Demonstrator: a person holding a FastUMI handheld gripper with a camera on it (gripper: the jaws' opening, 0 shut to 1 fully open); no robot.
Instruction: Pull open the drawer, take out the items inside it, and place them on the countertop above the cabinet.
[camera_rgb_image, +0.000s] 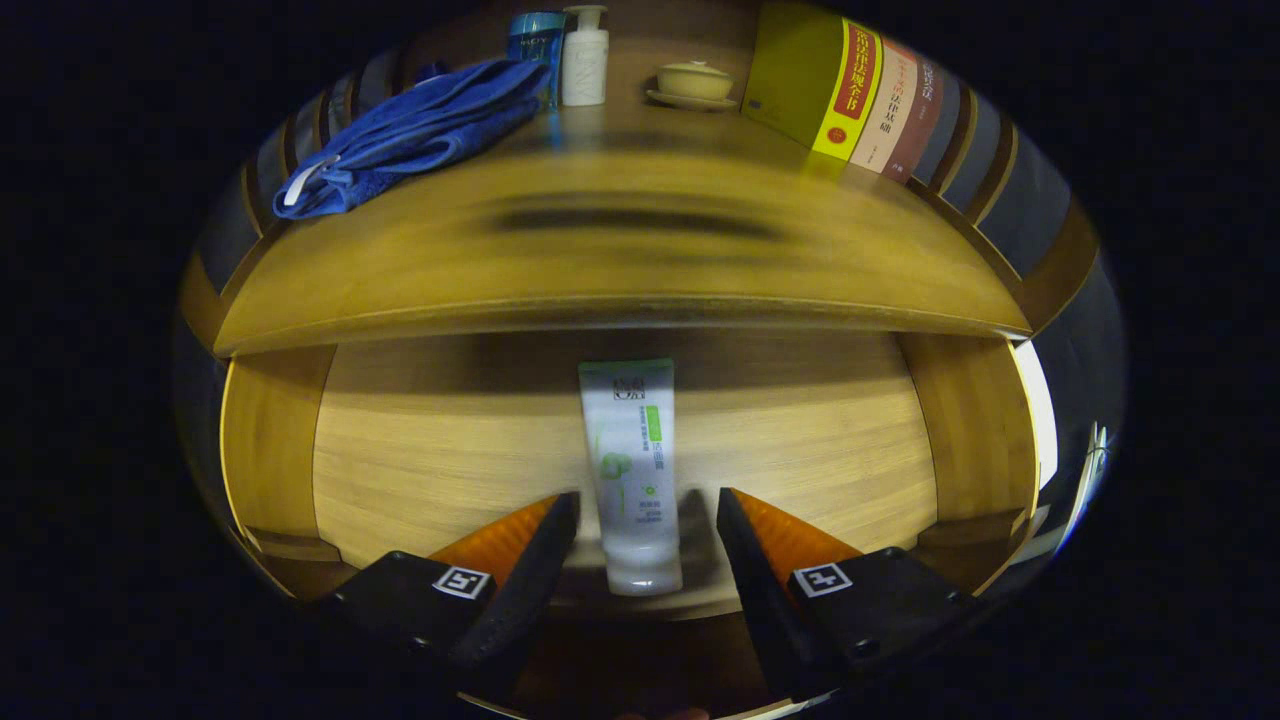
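Gripper view, tongs (647, 508) parted, tube (632, 470) between

Dim, warm light; countertop (620, 250) smeared by blur (edges bowed).

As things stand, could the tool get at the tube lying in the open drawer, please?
Probably yes. The tool is open, its fingers either side of the tube, which lies alone on the drawer floor. Nothing sits between them; the countertop edge overhangs further back.

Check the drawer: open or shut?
Open. The drawer is pulled out under the countertop, its wooden floor showing, with a tube lying flat between the open gripper's fingers, untouched.
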